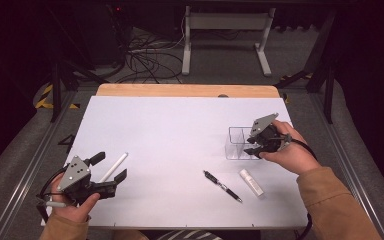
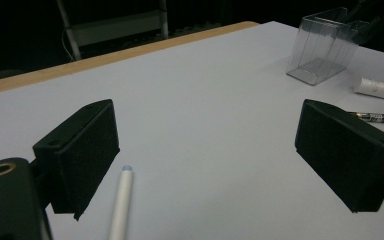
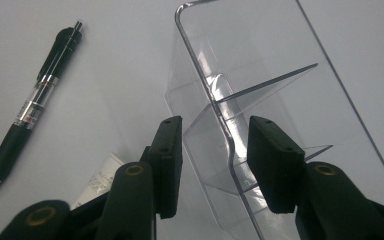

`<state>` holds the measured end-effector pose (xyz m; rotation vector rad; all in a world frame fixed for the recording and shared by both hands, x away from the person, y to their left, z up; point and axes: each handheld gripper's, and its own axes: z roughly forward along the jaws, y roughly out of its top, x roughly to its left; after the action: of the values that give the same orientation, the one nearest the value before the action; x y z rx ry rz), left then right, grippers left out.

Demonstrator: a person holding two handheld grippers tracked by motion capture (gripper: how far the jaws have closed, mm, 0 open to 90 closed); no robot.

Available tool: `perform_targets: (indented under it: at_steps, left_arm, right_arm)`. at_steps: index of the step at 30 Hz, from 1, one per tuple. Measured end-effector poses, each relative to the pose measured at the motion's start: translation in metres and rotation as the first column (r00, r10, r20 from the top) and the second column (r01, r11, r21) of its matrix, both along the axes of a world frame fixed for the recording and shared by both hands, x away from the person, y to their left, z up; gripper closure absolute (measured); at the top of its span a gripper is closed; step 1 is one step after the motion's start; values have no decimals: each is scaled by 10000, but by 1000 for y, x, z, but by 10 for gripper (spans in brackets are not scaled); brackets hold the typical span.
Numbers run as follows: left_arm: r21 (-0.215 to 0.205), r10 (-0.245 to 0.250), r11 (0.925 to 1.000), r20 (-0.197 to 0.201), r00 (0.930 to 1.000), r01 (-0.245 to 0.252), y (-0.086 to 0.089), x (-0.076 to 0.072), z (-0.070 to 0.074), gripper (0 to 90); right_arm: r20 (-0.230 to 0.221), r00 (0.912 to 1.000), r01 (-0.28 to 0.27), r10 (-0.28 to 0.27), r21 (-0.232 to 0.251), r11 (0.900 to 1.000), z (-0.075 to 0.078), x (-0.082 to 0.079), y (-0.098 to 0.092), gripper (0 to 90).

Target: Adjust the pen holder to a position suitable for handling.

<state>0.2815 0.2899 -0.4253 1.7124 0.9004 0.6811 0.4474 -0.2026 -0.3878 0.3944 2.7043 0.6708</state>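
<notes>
Right gripper view is showing the right gripper point(image 3: 215, 165) with its jaws standing apart on either side of one clear wall of the transparent organizer point(image 3: 260, 85); the rim of that wall is running between the two black pads, and a gap is showing on both sides, so the pads are not pressing on it. The organizer's thin dividers are crossing inside it just beyond the jaws. To the left of the jaws in that view a black pen point(image 3: 35, 105) is lying on the white table top, and the end of a white tube point(image 3: 100, 182) is peeking out beside the left jaw.

From the high view, the right gripper point(image 1: 252, 145) is sitting at the organizer point(image 1: 237, 142), which is standing near the right edge of the table point(image 1: 170, 120), about midway between its far and near edges. The pen point(image 1: 222, 186) and the tube point(image 1: 251, 181) are lying toward the near edge, the tube just right of the pen, both apart from the organizer.

Left gripper view is showing the left gripper point(image 2: 207, 165) with jaws spread wide and nothing between the pads. A white marker point(image 2: 121, 205) is lying on the table just beside the inner face of its left jaw. In the high view that gripper point(image 1: 111, 167) is resting near the near left corner, with the marker point(image 1: 114, 167) lying between its jaws.
</notes>
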Motion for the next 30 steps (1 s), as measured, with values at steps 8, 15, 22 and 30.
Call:
perform_targets:
  at_steps: [8, 15, 22, 30]
  left_arm:
    - [-37, -31, 10000, -6, 10000, 31, 0, 0, 0, 112]
    - [-25, -34, 10000, -20, 10000, 34, 1, 0, 0, 112]
    - [-41, -56, 10000, -53, 10000, 56, 1, 0, -1, 112]
    - [-52, -115, 9999, -101, 9999, 115, -1, -1, -1, 111]
  right_arm:
    - [-361, 9993, 25, -37, -348, 9994, -8, 6, 8, 596]
    - [-682, 9977, -67, 23, -631, 9980, -16, 10, 14, 596]
    - [-822, 9966, -68, -5, -896, 9960, -22, 12, 18, 597]
    - [-1015, 9948, -74, -41, -1131, 9936, -27, 13, 20, 658]
